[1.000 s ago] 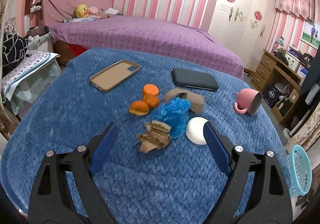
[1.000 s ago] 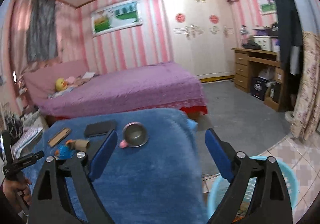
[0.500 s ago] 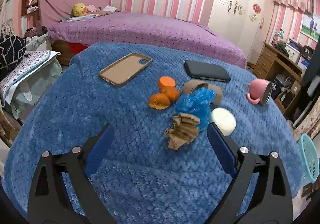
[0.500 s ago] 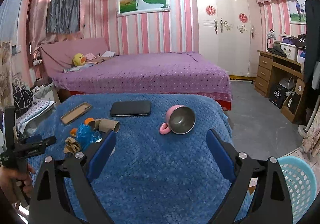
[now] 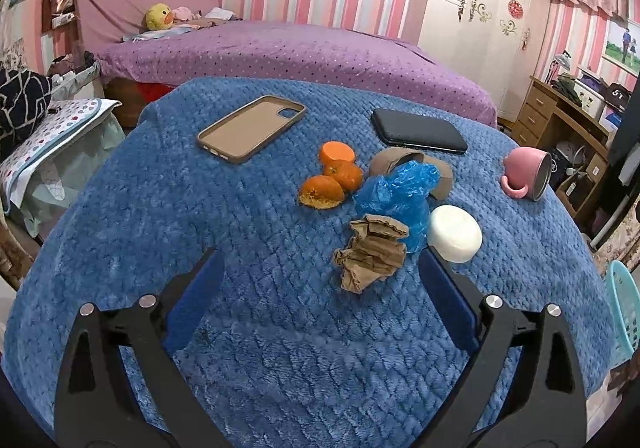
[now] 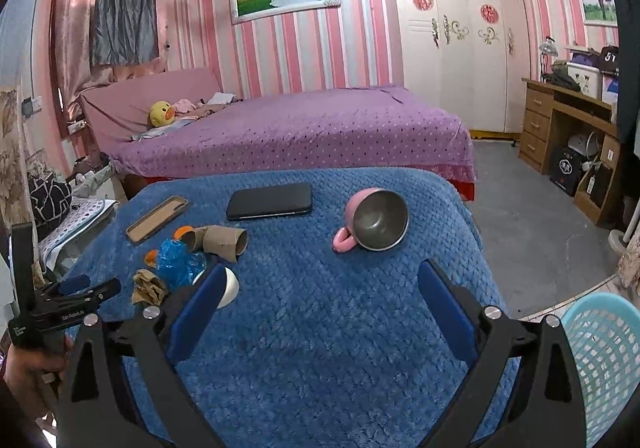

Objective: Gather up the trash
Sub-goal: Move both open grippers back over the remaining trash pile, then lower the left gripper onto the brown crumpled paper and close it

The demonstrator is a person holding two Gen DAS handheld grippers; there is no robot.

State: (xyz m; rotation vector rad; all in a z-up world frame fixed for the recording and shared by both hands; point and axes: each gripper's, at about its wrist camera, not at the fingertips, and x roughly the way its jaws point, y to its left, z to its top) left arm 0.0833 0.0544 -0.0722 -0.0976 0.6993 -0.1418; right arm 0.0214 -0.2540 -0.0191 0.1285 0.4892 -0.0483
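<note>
On the blue blanket-covered table (image 5: 240, 328) lies a trash cluster: crumpled brown paper (image 5: 372, 256), a blue plastic bag (image 5: 400, 195), orange peels (image 5: 332, 175), a cardboard tube (image 5: 408, 163) and a white round lid-like piece (image 5: 454, 234). My left gripper (image 5: 320, 260) hovers just short of the paper, its jaws opening with nothing between them. My right gripper (image 6: 324, 270) is over the table's right part, its jaws also opening and empty. The white piece (image 6: 230, 284) peeks from behind its left finger. The right wrist view also shows the left gripper (image 6: 76, 288) in a hand.
A tan phone case (image 5: 250, 127), a black phone (image 5: 420, 131) and a tipped pink cup (image 5: 524, 179) lie at the table's far side. A light blue basket (image 6: 600, 348) stands on the floor at the table's right edge. A purple bed is behind.
The right gripper swung left from the table's edge and basket toward the table's middle. The trash has shifted right in the left wrist view. Both pairs of jaws spread slightly wider.
</note>
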